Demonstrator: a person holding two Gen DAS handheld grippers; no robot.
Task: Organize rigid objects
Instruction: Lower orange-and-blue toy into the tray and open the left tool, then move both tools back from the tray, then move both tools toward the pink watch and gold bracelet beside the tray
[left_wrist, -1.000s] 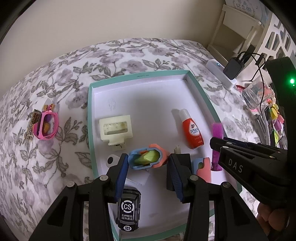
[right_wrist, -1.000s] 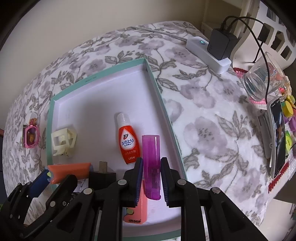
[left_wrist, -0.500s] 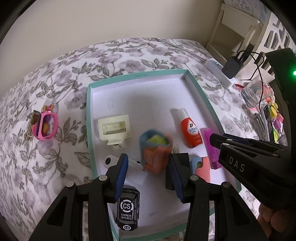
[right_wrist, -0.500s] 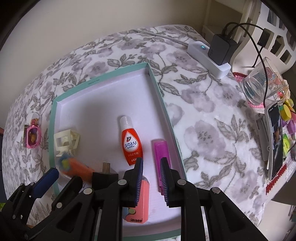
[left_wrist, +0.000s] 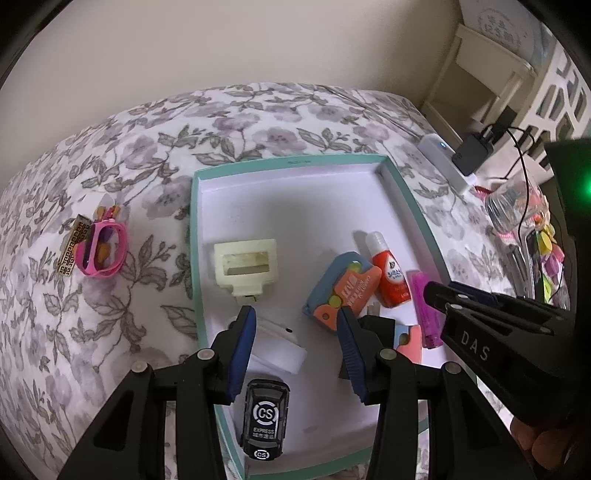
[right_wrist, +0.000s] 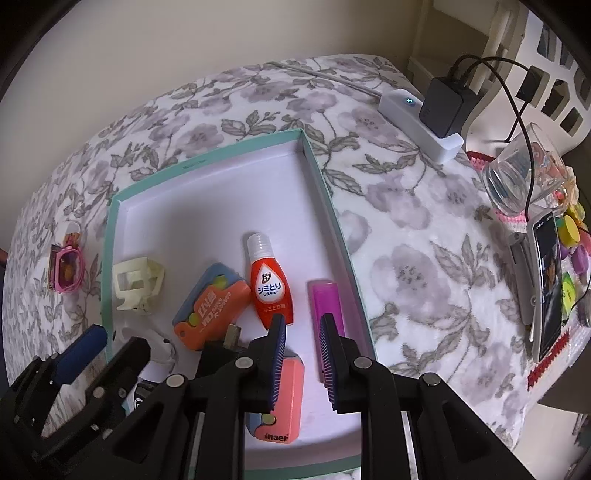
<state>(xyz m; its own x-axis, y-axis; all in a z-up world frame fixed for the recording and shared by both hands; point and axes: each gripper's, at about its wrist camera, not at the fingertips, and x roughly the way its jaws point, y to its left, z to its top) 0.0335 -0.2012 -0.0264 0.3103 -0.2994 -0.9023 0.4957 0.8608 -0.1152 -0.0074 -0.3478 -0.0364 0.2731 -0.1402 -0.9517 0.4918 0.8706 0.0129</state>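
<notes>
A teal-rimmed white tray (left_wrist: 194, 236) (right_wrist: 317, 173) lies on the floral bed. In it lie an orange-and-blue case (left_wrist: 341, 290) (right_wrist: 210, 304), a red bottle (left_wrist: 389, 275) (right_wrist: 269, 286), a purple tube (left_wrist: 424, 306) (right_wrist: 327, 301), a cream plastic holder (left_wrist: 245, 266) (right_wrist: 136, 282), a black CS stamp (left_wrist: 264, 421), a black plug (left_wrist: 376, 328), a white piece (left_wrist: 279, 343) and a pink eraser case (right_wrist: 284, 398). My left gripper (left_wrist: 295, 317) is open and empty above the tray's near end. My right gripper (right_wrist: 303, 325) is open and empty beside the purple tube.
A pink ring toy (left_wrist: 103, 249) (right_wrist: 68, 271) with a patterned clip lies on the bed left of the tray. A white power strip with a black charger (right_wrist: 424, 114), a glass (right_wrist: 517, 181) and a phone (right_wrist: 550, 280) sit to the right.
My left gripper let go of the orange-and-blue case, which dropped flat into the tray. My right gripper released the purple tube. Both grippers drew back and up.
</notes>
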